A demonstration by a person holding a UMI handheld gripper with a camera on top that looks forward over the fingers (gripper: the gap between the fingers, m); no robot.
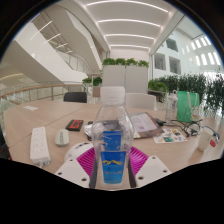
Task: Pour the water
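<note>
A clear plastic water bottle [112, 150] with a blue label stands upright between my gripper's [112, 163] fingers. Both magenta pads [87, 160] press against its sides, so the gripper is shut on it. The bottle's upper part rises in front of the table top [30, 115], and its base is hidden between the fingers. A clear glass container [113, 100] stands beyond the bottle, near the middle of the table.
A white keyboard [40, 146] lies to the left, a small white object [62, 137] and a red item [76, 125] beside it. Papers and small items [165, 130] lie at the right. A green box [187, 106] and plants [190, 88] stand behind.
</note>
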